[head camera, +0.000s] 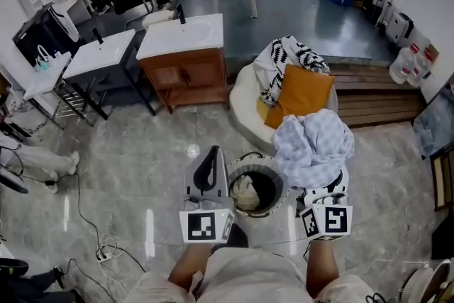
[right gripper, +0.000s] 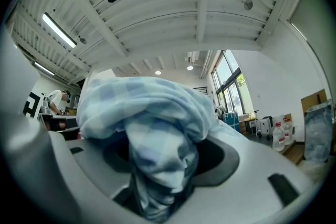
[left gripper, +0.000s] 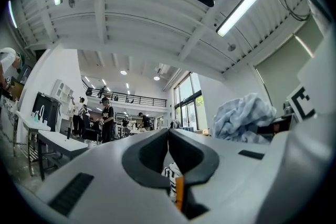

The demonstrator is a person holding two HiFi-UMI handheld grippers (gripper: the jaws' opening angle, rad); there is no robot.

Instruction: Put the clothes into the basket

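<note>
In the head view a round dark basket (head camera: 283,185) stands on the floor between my two grippers, with a pale garment (head camera: 245,192) inside it. My right gripper (head camera: 320,184) is shut on a bunched light blue checked cloth (head camera: 312,142), held just right of the basket and at about rim height. In the right gripper view that cloth (right gripper: 152,113) fills the jaws of the right gripper (right gripper: 163,165) and drapes over them. My left gripper (head camera: 211,156) is shut and empty, left of the basket; its jaws (left gripper: 168,134) meet tip to tip. A black-and-white patterned cloth (head camera: 287,57) and an orange cloth (head camera: 301,92) lie on the white seat beyond.
A white round seat (head camera: 245,103) stands just behind the basket. A wooden cabinet with a white sink top (head camera: 184,67) is at the back left, and a low wooden platform (head camera: 372,99) at the right. Cables (head camera: 92,238) trail on the floor at the left. People stand far back.
</note>
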